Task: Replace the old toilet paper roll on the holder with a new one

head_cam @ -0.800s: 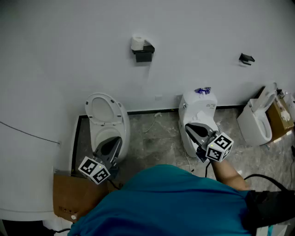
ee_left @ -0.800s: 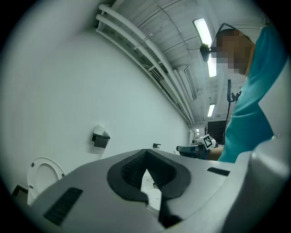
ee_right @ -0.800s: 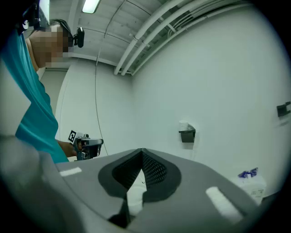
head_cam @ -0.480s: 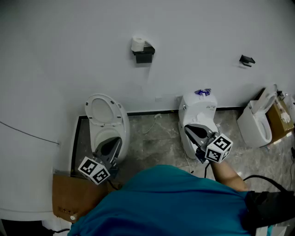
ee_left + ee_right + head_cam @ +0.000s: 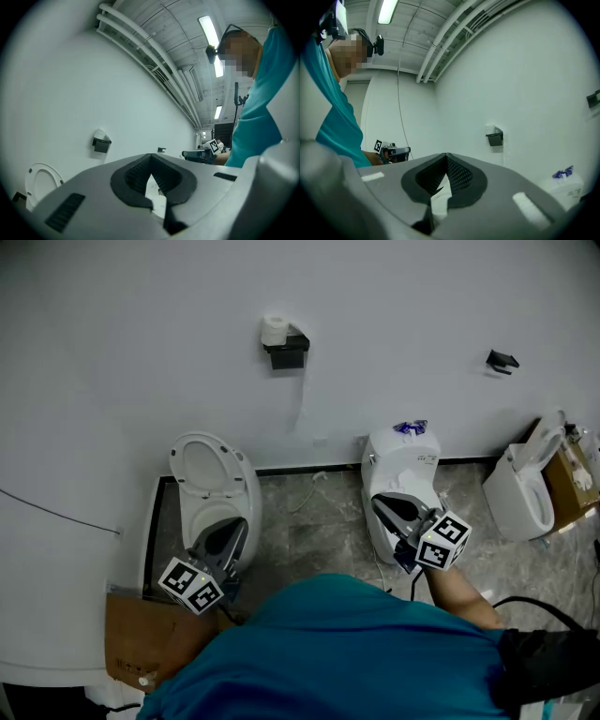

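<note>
Along the far side of the room ran a plain white wall (image 5: 141, 352), meeting a floor (image 5: 319, 526) of grey, marble-patterned tiles. High on that wall was a black holder (image 5: 287, 353) with the toilet paper roll (image 5: 275, 330) at its top; the roll seemed to stand on the holder rather than hang from it, though it was too small to be sure. Further right, a small black bracket (image 5: 502, 360) was fixed to the wall.

Three white toilets stood against the wall: one with its lid up (image 5: 211, 486) at the left, one (image 5: 405, 470) in the middle with a blue-purple scrap (image 5: 411, 427) on its tank, and one (image 5: 520, 488) at the right. A brown cardboard box (image 5: 150, 638) sat at the lower left. The gripper views showed white pipes (image 5: 140, 51) and strip lights (image 5: 208, 31) under the ceiling.

A small label (image 5: 427, 456) on the middle tank carried print too fine to read; the only other marks were the square patterns on the cubes.

Both tools were held level, well below the roll. The left hand-held gripper (image 5: 231, 534) had its jaws pressed together with nothing between them, and the right hand-held gripper (image 5: 388, 507) was likewise closed and empty.
</note>
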Demonstrator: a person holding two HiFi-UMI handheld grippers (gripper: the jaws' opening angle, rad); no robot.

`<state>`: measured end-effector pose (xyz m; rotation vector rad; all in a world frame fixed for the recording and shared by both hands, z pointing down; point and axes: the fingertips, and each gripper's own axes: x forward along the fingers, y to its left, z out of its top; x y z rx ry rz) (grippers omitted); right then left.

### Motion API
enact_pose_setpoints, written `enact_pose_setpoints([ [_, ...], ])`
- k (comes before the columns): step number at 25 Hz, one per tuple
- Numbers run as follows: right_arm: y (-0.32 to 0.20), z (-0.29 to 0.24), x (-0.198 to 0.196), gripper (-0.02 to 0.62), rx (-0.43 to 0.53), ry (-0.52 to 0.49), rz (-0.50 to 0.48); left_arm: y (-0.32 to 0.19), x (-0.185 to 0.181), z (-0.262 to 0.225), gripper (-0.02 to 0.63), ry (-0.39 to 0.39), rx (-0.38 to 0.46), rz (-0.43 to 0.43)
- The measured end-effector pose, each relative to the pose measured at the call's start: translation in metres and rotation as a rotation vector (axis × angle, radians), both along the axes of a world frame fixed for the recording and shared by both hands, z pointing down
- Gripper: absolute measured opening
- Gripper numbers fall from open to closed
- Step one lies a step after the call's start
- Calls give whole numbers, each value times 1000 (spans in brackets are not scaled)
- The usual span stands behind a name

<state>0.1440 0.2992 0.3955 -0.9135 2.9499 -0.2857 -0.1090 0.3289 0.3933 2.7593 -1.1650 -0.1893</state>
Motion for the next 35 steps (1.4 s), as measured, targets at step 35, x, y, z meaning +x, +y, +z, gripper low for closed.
enact_pose_setpoints([
  [35,-114,7,-38,3,-26,21,15,-125,-17,11,9,15,-48,96],
])
